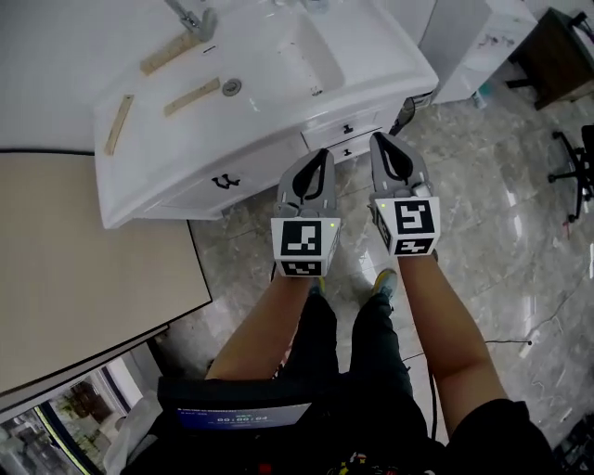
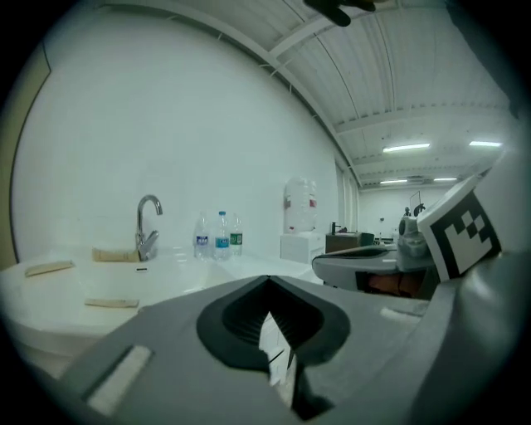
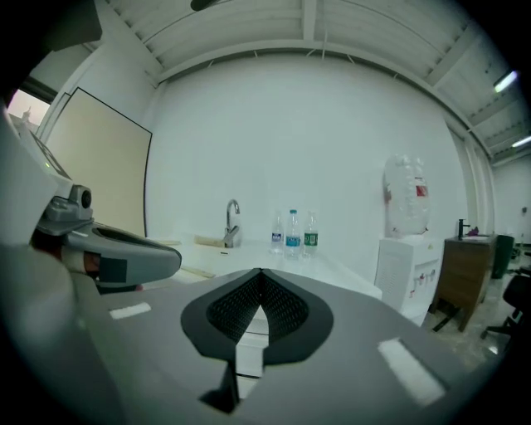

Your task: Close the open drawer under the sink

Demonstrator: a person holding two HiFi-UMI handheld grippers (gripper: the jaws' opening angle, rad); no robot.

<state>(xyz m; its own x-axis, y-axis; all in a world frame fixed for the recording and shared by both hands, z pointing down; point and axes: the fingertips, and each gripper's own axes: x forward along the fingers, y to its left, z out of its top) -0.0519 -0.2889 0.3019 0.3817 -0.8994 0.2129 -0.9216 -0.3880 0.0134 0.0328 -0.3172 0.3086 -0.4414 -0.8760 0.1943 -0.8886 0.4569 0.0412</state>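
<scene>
A white sink cabinet (image 1: 251,162) stands at the top of the head view, with a faucet (image 1: 195,19) and a basin. Under its right end a small white drawer (image 1: 342,131) with a dark handle juts out a little, above a second drawer front (image 1: 349,150). My left gripper (image 1: 320,158) hangs just below the cabinet's front, shut and empty. My right gripper (image 1: 381,141) is shut too, its tips beside the drawer's right end. In each gripper view the jaws meet with nothing between them: the left gripper (image 2: 267,286), the right gripper (image 3: 261,276).
Wooden strips (image 1: 192,96) lie on the sink top. A beige tabletop (image 1: 83,269) fills the left. A white water dispenser (image 3: 406,249), a brown desk (image 1: 557,56) and an office chair (image 1: 575,167) stand to the right. Water bottles (image 3: 292,232) line the wall. A cable (image 1: 529,339) crosses the marble floor.
</scene>
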